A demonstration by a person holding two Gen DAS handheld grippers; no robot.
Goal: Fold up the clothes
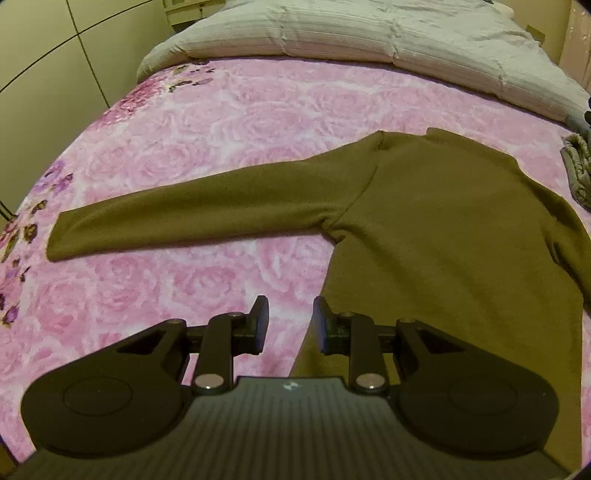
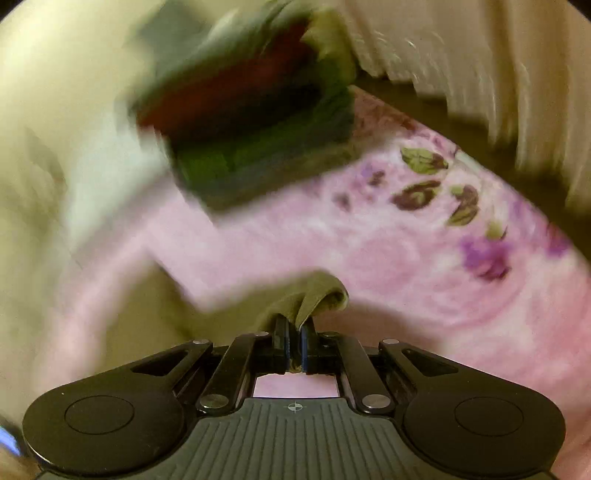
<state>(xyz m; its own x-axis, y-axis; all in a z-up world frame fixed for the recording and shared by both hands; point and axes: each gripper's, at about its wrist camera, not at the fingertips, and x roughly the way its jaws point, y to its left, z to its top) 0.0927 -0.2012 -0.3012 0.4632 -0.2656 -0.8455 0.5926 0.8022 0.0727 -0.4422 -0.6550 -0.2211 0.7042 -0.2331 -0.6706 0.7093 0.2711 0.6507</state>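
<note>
An olive-brown long-sleeved top (image 1: 443, 236) lies flat on the pink rose bedspread (image 1: 221, 125), one sleeve (image 1: 184, 221) stretched out to the left. My left gripper (image 1: 291, 325) is open and empty, hovering above the top's left edge near the hem. My right gripper (image 2: 294, 332) is shut on a bunched fold of the olive top (image 2: 314, 295), held above the bedspread (image 2: 406, 258). The right wrist view is blurred by motion.
A grey-white duvet (image 1: 351, 33) lies across the far end of the bed. A stack of folded clothes (image 2: 251, 122) sits on the bed ahead of the right gripper. A grey patterned garment (image 1: 578, 166) lies at the right edge. Cupboard doors (image 1: 44, 74) stand left.
</note>
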